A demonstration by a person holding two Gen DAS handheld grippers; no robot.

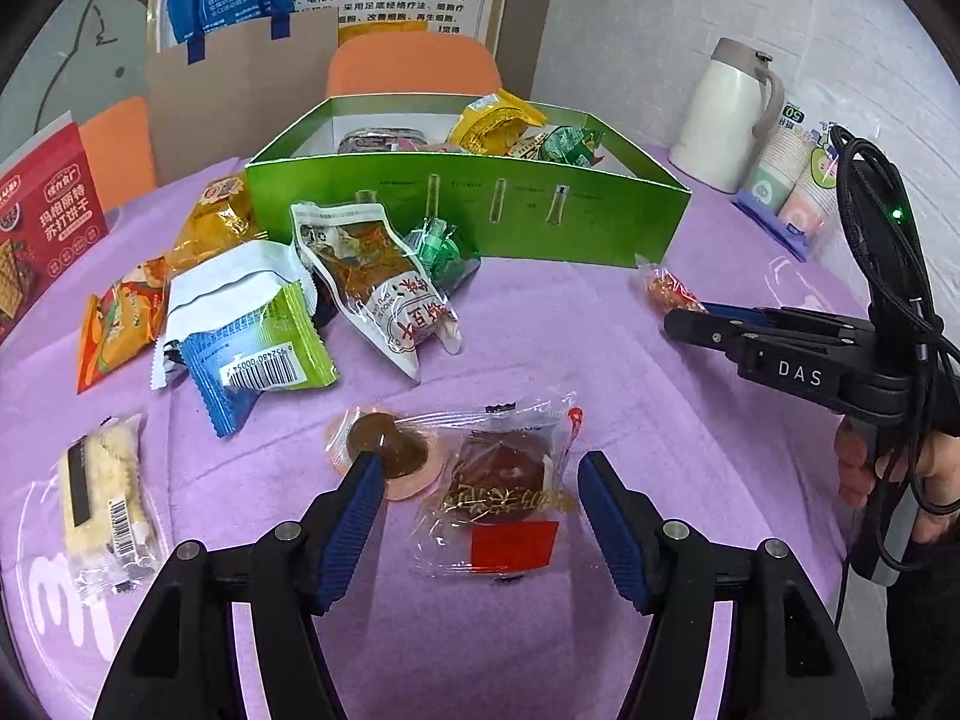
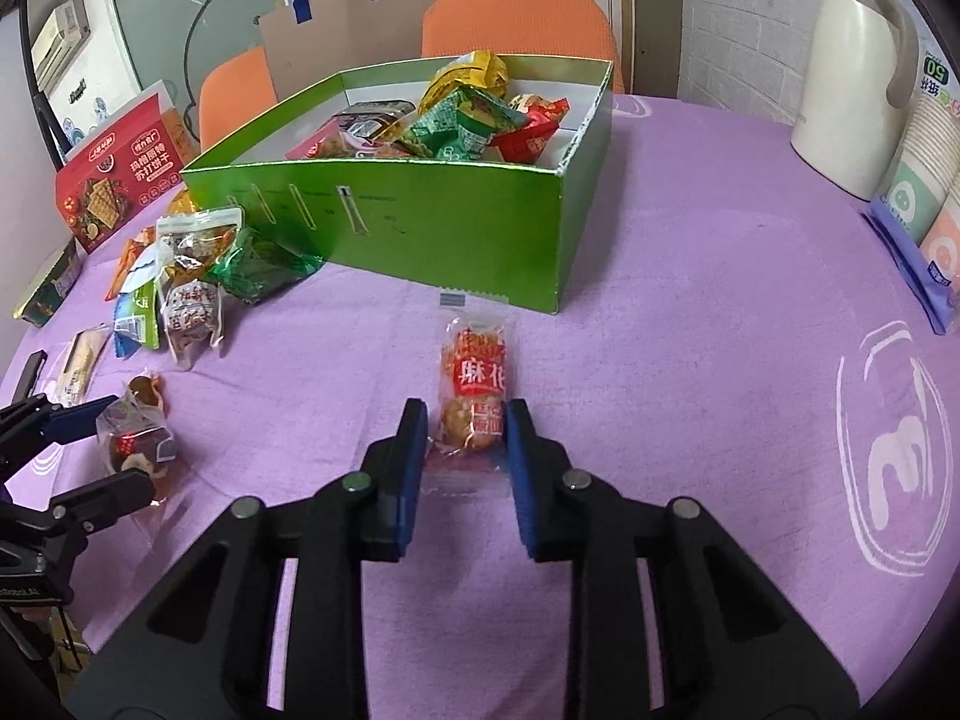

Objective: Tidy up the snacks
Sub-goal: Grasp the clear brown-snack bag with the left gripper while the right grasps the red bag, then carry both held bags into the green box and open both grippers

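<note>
A brown cake in a clear wrapper with a red label [image 1: 504, 495] [image 2: 135, 447] lies on the purple cloth between the fingers of my left gripper [image 1: 480, 474] [image 2: 123, 444], which is open. A round brown sweet [image 1: 384, 450] touches its left fingertip. My right gripper [image 2: 467, 420] [image 1: 690, 318] has its pads against both sides of the near end of an orange fried-twist packet [image 2: 474, 384] [image 1: 666, 291], which lies flat on the cloth. The green box [image 1: 468, 222] [image 2: 420, 234] stands behind with several snacks inside.
Loose snack packets [image 1: 252, 312] [image 2: 186, 294] are piled left of the box, and a pale biscuit pack [image 1: 105, 492] lies at the near left. A red cracker box [image 2: 117, 180], white jug [image 2: 858, 78], paper cups [image 2: 924, 198] and orange chairs [image 2: 516, 18] ring the table.
</note>
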